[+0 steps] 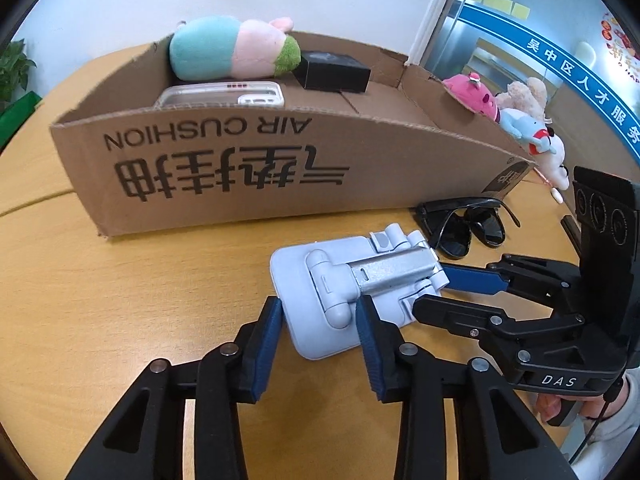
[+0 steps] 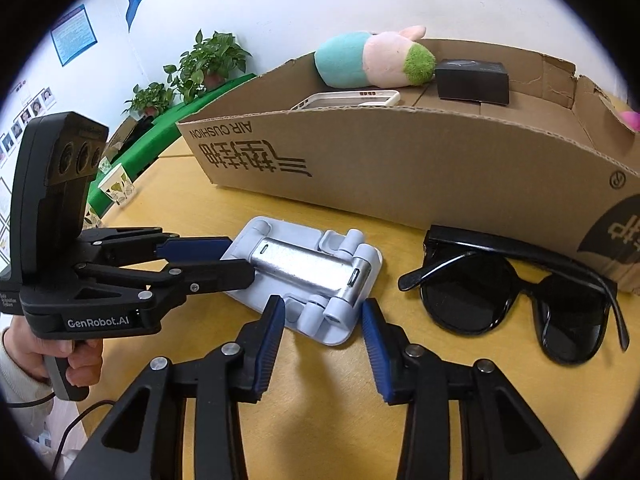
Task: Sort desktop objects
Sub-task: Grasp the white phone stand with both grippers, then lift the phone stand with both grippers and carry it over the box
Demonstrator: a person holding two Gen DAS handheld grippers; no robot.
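A folded light-grey phone stand (image 1: 340,276) (image 2: 304,272) lies flat on the wooden table. My left gripper (image 1: 320,320) (image 2: 230,256) is open, its blue-padded fingers on either side of one end of the stand. My right gripper (image 2: 324,320) (image 1: 436,286) is open around the opposite end. Black sunglasses (image 2: 516,296) (image 1: 464,228) lie just right of the stand, against the cardboard box (image 1: 240,168) (image 2: 400,168). In the box are a plush pig (image 1: 236,48) (image 2: 376,58), a clear phone case (image 1: 224,94) (image 2: 348,98) and a small black box (image 1: 334,72) (image 2: 472,80).
Several plush toys (image 1: 520,116) lie behind the box's right end. Potted plants (image 2: 192,68) and a paper cup (image 2: 116,184) stand at the far left. The table edge runs along the left of the box.
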